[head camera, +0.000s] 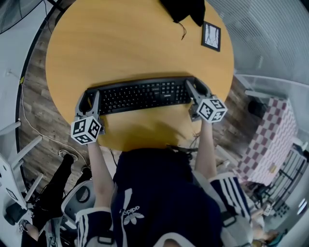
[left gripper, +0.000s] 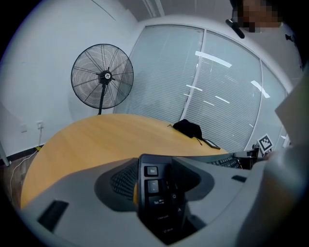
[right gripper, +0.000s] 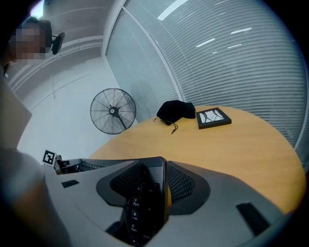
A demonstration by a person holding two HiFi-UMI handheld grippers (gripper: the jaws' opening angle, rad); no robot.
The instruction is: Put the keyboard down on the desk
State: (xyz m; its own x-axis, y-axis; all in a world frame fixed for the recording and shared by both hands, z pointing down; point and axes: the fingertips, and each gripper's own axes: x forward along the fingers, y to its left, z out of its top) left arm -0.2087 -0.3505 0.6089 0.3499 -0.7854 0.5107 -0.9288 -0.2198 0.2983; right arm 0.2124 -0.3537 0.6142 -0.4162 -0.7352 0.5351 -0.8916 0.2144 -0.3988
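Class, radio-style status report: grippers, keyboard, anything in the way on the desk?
Left gripper shut on keyboard, left end; right gripper shut on right end. Keyboard level at near edge of desk. Black pouch, framed picture far side, clear.

At lower centre of the frame, the right gripper (right gripper: 153,170) has both jaws closed on the end of a black keyboard (right gripper: 140,212), above a round wooden desk (right gripper: 231,154). A black pouch (right gripper: 176,111) and a framed picture (right gripper: 213,117) lie just beside each other at the desk's far edge, upper centre. A standing fan (right gripper: 113,111) is at centre left.
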